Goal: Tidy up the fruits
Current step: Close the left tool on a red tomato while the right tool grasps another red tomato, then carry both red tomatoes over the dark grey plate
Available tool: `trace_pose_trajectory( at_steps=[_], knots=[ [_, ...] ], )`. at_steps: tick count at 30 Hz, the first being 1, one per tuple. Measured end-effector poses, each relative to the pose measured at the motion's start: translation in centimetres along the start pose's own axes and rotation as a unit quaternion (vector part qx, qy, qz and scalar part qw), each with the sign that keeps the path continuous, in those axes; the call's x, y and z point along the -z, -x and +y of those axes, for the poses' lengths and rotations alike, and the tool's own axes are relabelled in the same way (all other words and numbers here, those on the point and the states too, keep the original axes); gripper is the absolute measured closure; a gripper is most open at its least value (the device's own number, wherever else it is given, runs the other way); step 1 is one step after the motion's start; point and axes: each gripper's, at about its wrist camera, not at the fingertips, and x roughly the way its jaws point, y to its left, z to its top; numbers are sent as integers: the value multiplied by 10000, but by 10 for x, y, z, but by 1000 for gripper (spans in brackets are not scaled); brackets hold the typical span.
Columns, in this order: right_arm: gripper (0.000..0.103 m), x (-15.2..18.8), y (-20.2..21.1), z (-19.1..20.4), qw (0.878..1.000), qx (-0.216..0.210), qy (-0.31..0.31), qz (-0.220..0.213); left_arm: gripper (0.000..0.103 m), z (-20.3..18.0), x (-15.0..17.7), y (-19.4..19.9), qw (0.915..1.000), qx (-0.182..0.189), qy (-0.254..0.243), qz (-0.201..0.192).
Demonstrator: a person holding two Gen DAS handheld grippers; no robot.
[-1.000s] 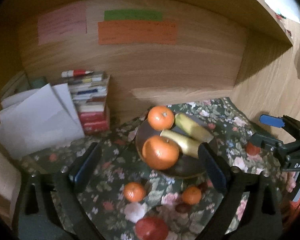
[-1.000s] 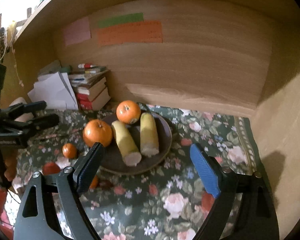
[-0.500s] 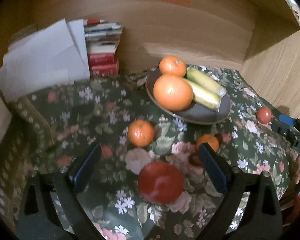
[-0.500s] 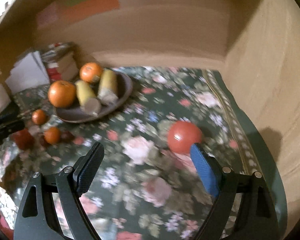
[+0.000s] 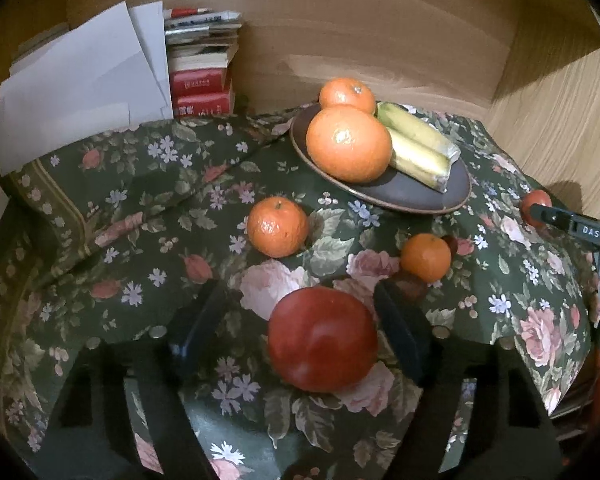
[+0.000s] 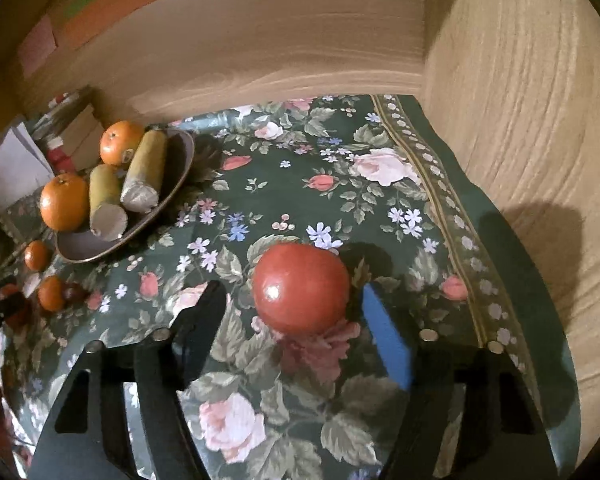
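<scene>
My left gripper [image 5: 300, 320] fingers stand wide around a smooth, round red fruit [image 5: 322, 338], near the dark plate [image 5: 420, 200]; my right gripper [image 6: 296, 312] straddles another red fruit [image 6: 300, 288] well away. I judge either may roll on the soft floral cloth [image 6: 380, 200] if nudged off-centre.

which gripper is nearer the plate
Left. The left gripper sits just short of the plate, straddling a red fruit with two small oranges between. The right gripper is further off, to the plate's right, around another red fruit.
</scene>
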Motion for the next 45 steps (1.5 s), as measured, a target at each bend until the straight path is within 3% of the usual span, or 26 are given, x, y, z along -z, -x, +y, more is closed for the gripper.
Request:
trace_pose_trajectory(
  at_steps=[5,7,9,17,24,36,45],
  knots=[
    [55,1,-11,3,9999,52,93,126,36,1,2,-7,9999,-4,38,98],
    [58,2,-10,2,9999,40,86,102,43,-2,3,-8,9999,14,-6,100],
    [58,1,-10,2,9999,25,81,99,56,-4,3,-7,9999,87,-44,108],
    [59,0,-4,8,9999,9,162,-3,57,-8,-1,0,9999,69,-121,38],
    [59,-11,19,21,9989,-123,312,-338,57,-10,-18,18,9995,52,-162,-284],
    [59,-45,47,70,9913,-416,828,-938,57,-28,-76,42,9949,167,-362,-928],
    [58,-68,36,103,9859,-655,1120,-1060,57,-39,-113,42,9911,162,-535,-1208]
  ],
)
